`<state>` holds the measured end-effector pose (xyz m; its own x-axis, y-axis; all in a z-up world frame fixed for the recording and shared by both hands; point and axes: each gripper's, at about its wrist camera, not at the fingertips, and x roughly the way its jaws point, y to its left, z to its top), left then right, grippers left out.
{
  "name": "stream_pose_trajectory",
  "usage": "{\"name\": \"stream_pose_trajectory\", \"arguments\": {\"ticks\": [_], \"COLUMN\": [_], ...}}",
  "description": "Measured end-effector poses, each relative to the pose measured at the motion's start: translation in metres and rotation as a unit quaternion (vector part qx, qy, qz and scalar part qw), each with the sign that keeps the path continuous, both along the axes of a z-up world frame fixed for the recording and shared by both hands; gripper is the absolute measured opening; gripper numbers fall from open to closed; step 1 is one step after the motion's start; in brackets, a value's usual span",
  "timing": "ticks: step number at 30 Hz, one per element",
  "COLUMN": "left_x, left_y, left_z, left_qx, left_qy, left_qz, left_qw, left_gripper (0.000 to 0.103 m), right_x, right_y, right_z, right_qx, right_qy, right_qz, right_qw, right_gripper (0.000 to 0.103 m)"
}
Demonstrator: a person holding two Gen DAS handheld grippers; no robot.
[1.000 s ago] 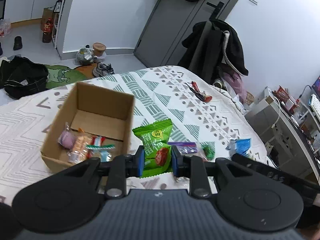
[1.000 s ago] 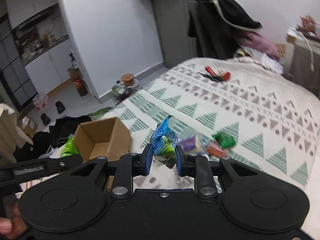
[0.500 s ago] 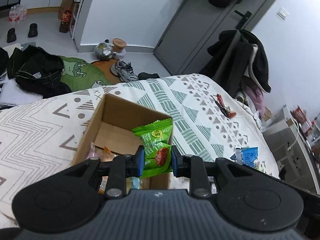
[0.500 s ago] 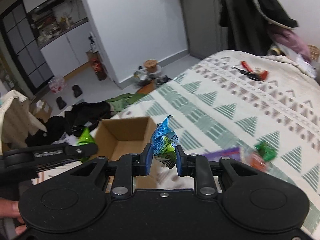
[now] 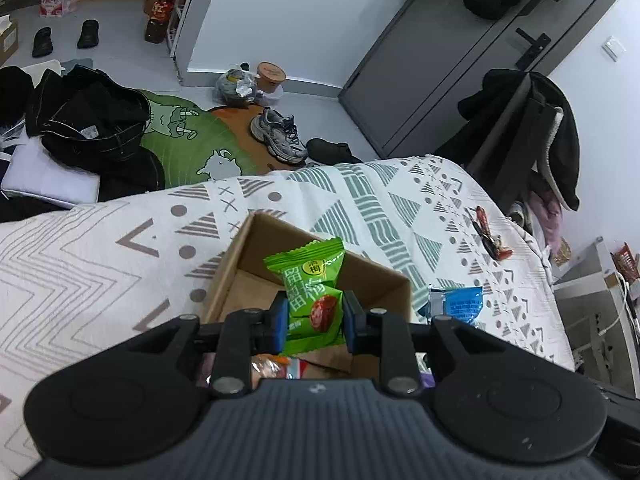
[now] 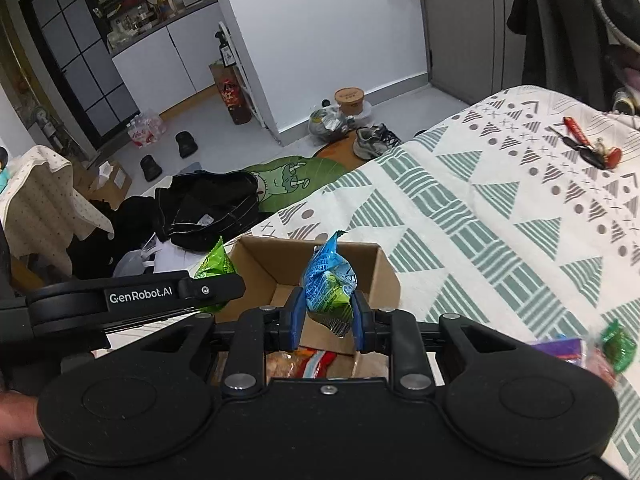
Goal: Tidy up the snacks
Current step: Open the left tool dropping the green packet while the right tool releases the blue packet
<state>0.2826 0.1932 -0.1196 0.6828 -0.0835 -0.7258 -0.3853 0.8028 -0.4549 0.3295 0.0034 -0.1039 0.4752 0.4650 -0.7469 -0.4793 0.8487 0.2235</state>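
An open cardboard box [image 5: 240, 256] [image 6: 384, 276] sits on the patterned bedspread with several wrapped snacks [image 5: 268, 364] [image 6: 316, 360] on its floor. My left gripper [image 5: 315, 322] is shut on a green snack packet [image 5: 310, 284] and hangs over the box. My right gripper [image 6: 326, 322] is shut on a crumpled blue-and-green packet [image 6: 326, 284], also above the box. In the right wrist view the left gripper's body [image 6: 136, 296] reaches in from the left with the green packet [image 6: 216, 266] showing behind it. The blue packet [image 5: 456, 304] shows to the right in the left wrist view.
Loose snacks, purple [image 6: 560, 350] and green [image 6: 618, 344], lie on the bedspread [image 6: 500, 208] right of the box. Red-handled tools [image 6: 588, 144] lie farther back. Beyond the bed edge are dark clothes [image 5: 92, 120], a green rug [image 5: 200, 144] and shoes [image 5: 280, 136]. A hand [image 6: 12, 420] shows at the lower left.
Both grippers have travelled from the loose snacks toward the box and now hang over it, each still gripping its packet. The box looms larger and closer in both views.
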Motion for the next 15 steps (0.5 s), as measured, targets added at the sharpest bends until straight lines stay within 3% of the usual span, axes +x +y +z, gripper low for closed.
{"name": "stream_pose_trajectory", "arguments": {"ticks": [6, 15], "left_x": [0.007, 0.0], "left_y": [0.006, 0.014], "left_z": [-0.009, -0.007], "left_qx": [0.004, 0.008], "left_qy": [0.004, 0.019], "left_qz": [0.01, 0.038], "left_qw": [0.9999, 0.9991], "left_gripper": [0.03, 0.056], "right_x": [0.011, 0.015], "right_y": [0.008, 0.008], "right_z": [-0.015, -0.023], "right_qx": [0.008, 0.04], "right_qy": [0.011, 0.021], "right_qz": [0.007, 0.012], "right_qw": [1.0, 0.999], "right_gripper": [0.024, 0.026]}}
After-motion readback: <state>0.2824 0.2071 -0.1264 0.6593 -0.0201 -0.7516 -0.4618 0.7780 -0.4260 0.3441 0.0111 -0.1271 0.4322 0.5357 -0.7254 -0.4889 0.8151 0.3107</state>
